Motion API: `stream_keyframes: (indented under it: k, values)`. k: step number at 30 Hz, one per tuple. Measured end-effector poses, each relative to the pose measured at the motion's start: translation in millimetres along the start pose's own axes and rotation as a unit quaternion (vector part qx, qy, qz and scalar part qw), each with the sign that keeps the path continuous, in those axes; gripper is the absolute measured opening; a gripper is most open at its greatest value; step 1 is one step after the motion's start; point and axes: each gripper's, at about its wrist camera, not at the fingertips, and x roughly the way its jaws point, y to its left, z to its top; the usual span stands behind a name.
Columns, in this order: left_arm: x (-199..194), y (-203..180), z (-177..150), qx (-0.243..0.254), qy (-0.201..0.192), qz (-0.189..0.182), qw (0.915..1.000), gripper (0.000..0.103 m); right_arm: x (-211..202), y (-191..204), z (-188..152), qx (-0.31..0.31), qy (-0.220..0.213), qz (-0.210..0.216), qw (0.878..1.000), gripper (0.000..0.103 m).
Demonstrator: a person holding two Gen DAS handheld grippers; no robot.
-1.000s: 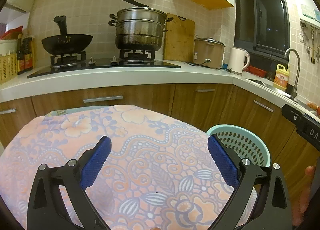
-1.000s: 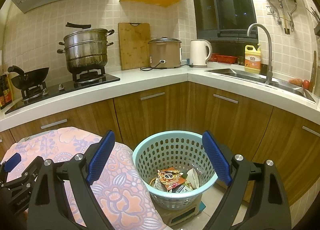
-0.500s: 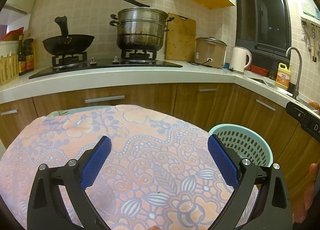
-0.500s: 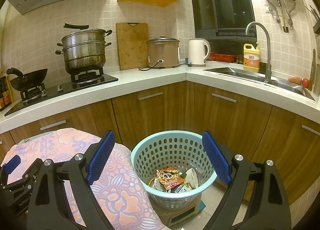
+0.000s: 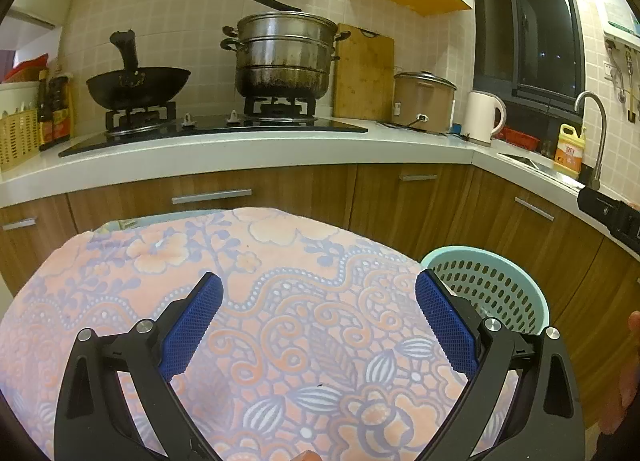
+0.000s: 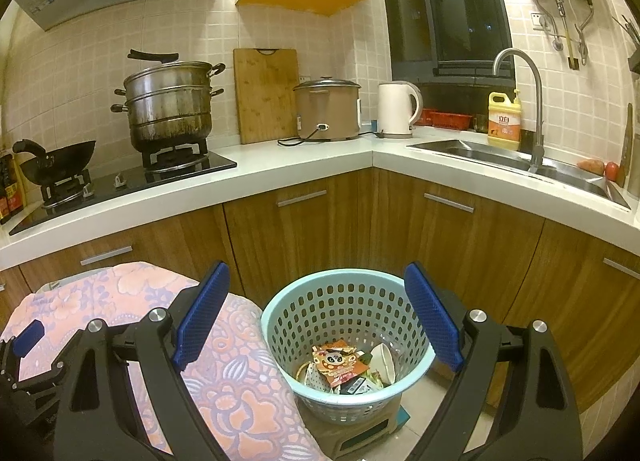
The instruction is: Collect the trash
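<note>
We held our left gripper (image 5: 318,315) above the tabletop (image 5: 280,261), which was covered with a pink and purple flower cloth. Its two blue pads (image 5: 192,325) stood wide apart with nothing between them, so it was let go and held no trash. Just past its right finger, beside the edge of the tabletop, we could see part of the light blue basket (image 5: 500,289). We held our right gripper (image 6: 316,315) higher up, right over that basket (image 6: 280,325). Its blue pads (image 6: 200,317) were spread wide too, and it carried nothing. Below and between its fingers sat the basket, low down beside the tabletop (image 6: 120,301) on a small stand. The trash (image 6: 340,361) lay at the bottom of the basket: an orange snack wrapper with a cartoon face, a white cup next to it, and more scraps we could not make out. Far ahead of both grippers ran the white kitchen counter (image 6: 280,173) with brown cupboards under it. On it stood a big steel steamer pot (image 6: 168,105), a black wok (image 6: 56,161), a wooden cutting board (image 6: 266,95), a rice cooker (image 6: 326,109) and a white kettle (image 6: 398,109). The sink (image 6: 520,161) with a yellow soap bottle (image 6: 504,121) was off to the right.
</note>
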Motion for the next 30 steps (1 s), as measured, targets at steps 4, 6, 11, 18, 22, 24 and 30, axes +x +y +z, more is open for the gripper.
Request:
stream_keyframes:
  k: [4, 6, 11, 18, 22, 24, 30]
  values:
    - [1, 0, -2, 0.000, 0.006, 0.003, 1.0000, 0.095, 1, -1, 0, -0.002, 0.005, 0.000, 1.000, 0.085]
    - [2, -1, -3, 0.003, 0.007, 0.005, 1.0000, 0.095, 1, 0, -1, -0.005, 0.009, 0.000, 1.000, 0.085]
    - [0, -3, -3, 0.009, 0.001, 0.018, 0.9998, 0.095, -1, -3, -2, -0.004, 0.002, -0.004, 1.000, 0.085]
    - [-4, -4, -1, 0.011, -0.008, 0.023, 0.9997, 0.095, 0, -5, -5, 0.000, 0.007, -0.006, 1.000, 0.085]
    - [-4, -4, 0, 0.009, -0.006, 0.024, 0.9997, 0.095, -1, -2, -6, -0.005, 0.002, -0.005, 1.000, 0.085]
    - [-8, -4, -1, 0.008, -0.017, 0.024, 0.9995, 0.095, -2, 0, -7, -0.009, -0.001, -0.006, 1.000, 0.085]
    - [-8, -5, 0, 0.010, -0.014, 0.023, 0.9996, 0.096, -2, -1, -9, -0.012, -0.002, -0.009, 1.000, 0.085]
